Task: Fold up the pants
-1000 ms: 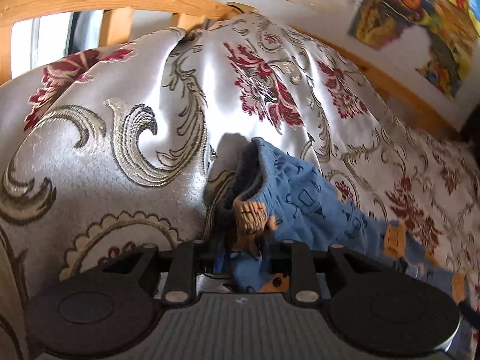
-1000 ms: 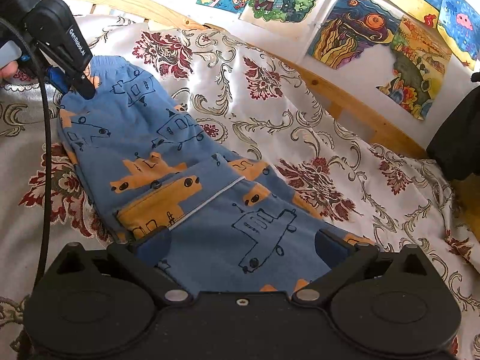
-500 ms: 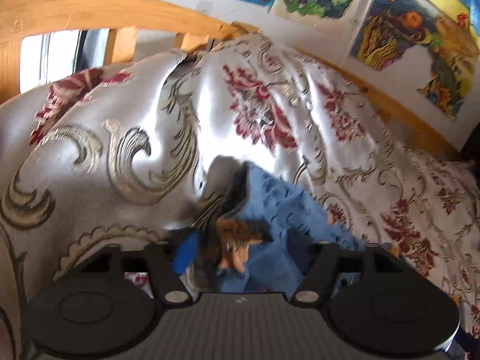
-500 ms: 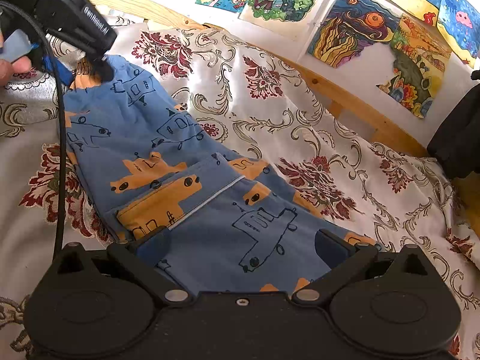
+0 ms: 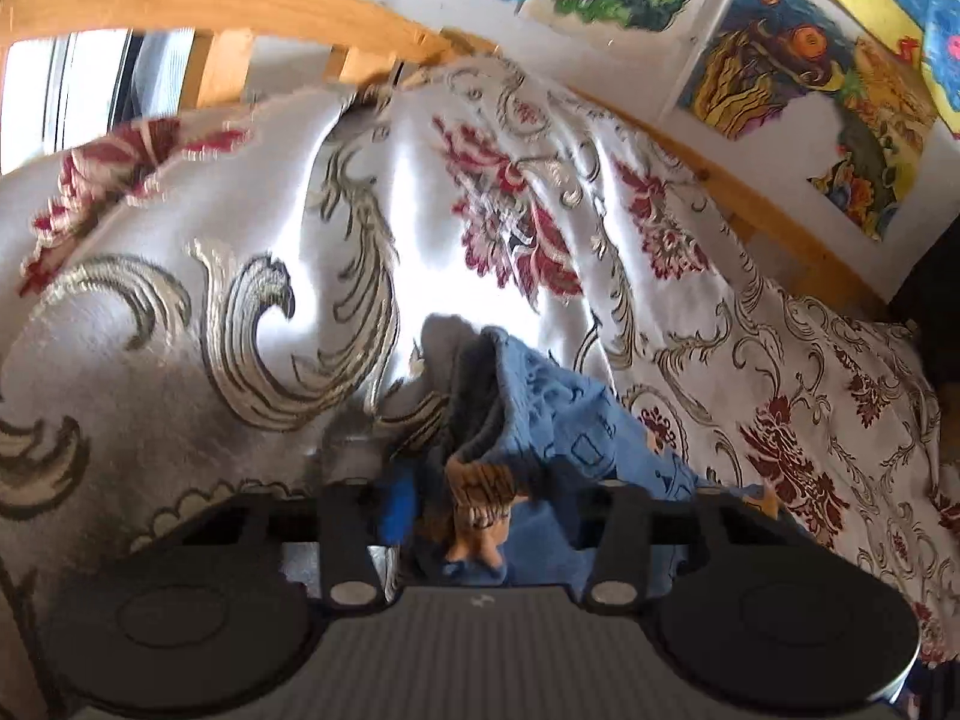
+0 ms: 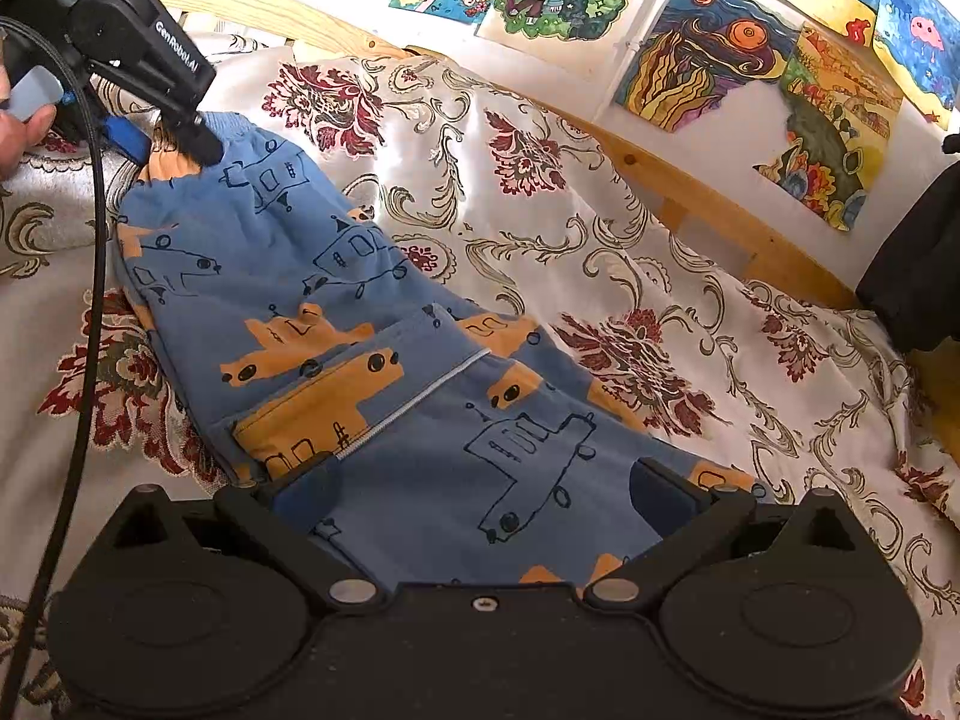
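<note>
Blue children's pants [image 6: 360, 300] with orange and line-drawn vehicles lie flat on a floral bedspread [image 6: 600, 240], waistband far left, legs running toward the right wrist camera. My left gripper [image 5: 486, 498] sits at the waistband corner [image 5: 480, 480], its fingers pressed against a bunched fold of blue and orange cloth. In the right wrist view the left gripper [image 6: 168, 147] stands at the pants' top left corner. My right gripper [image 6: 486, 492] is open, fingers wide apart, low over the leg end of the pants.
A wooden bed rail [image 6: 690, 192] runs along the back, with colourful drawings [image 6: 738, 60] on the wall above. A black object [image 6: 918, 264] stands at the right. The left gripper's cable [image 6: 90, 300] hangs down the left side, below a hand [image 6: 18, 126].
My left gripper's fingers spread apart half a second ago and have now come back in on the bunched waistband, slightly higher up. The right gripper and the pants have stayed still.
</note>
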`<action>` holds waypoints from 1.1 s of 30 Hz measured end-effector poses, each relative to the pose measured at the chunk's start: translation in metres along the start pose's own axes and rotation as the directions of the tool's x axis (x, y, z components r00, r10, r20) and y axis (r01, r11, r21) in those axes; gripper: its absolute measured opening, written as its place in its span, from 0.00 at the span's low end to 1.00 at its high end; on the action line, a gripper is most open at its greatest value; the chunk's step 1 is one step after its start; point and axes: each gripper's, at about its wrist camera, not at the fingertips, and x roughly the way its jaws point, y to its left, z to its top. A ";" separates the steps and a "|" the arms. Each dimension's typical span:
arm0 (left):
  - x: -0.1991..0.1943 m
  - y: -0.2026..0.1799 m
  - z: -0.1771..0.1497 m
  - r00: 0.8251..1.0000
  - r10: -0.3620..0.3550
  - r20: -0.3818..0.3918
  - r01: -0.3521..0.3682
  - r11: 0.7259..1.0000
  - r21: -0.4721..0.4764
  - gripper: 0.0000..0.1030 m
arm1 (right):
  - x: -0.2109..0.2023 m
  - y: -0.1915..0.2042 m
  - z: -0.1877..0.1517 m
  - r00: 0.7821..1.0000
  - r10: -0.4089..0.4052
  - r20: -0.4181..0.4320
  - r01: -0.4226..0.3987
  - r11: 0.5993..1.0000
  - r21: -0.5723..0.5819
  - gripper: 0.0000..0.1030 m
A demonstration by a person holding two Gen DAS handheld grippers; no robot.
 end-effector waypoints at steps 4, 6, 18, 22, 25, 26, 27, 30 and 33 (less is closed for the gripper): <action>0.002 0.007 0.004 1.000 0.000 -0.015 -0.001 0.998 -0.064 0.30 | 0.001 0.000 0.000 1.000 0.002 -0.001 -0.002 1.000 0.003 0.99; 0.002 0.008 0.004 1.000 0.008 -0.019 -0.010 0.997 -0.074 0.24 | 0.001 0.000 0.000 1.000 0.005 -0.003 -0.005 1.000 0.008 0.99; -0.030 -0.069 0.006 0.996 0.016 0.092 -0.032 0.985 0.171 0.17 | -0.007 -0.016 0.010 0.998 0.051 0.029 -0.052 0.998 0.032 0.99; -0.047 -0.108 -0.001 0.991 -0.051 0.126 0.011 0.955 0.298 0.17 | -0.017 -0.044 0.018 0.997 0.058 0.044 -0.061 0.995 0.074 0.99; -0.053 -0.136 -0.009 0.988 -0.101 0.116 0.052 0.929 0.366 0.17 | -0.024 -0.073 0.019 0.999 0.036 0.034 -0.039 0.992 0.117 0.99; -0.055 -0.145 -0.013 0.987 -0.116 0.111 0.065 0.919 0.389 0.17 | -0.027 -0.085 0.018 0.999 0.027 0.031 -0.031 0.990 0.136 0.99; -0.057 -0.156 -0.017 0.985 -0.137 0.102 0.083 0.905 0.417 0.17 | -0.030 -0.095 0.017 0.999 0.024 0.027 -0.028 0.987 0.155 0.99; -0.060 -0.188 -0.035 0.979 -0.193 0.067 0.133 0.853 0.505 0.17 | -0.039 -0.132 0.009 1.000 0.013 0.007 -0.014 0.969 0.247 0.99; -0.062 -0.223 -0.064 0.970 -0.243 0.025 0.174 0.759 0.628 0.17 | -0.044 -0.173 -0.003 0.999 0.044 0.004 -0.042 0.918 0.394 0.99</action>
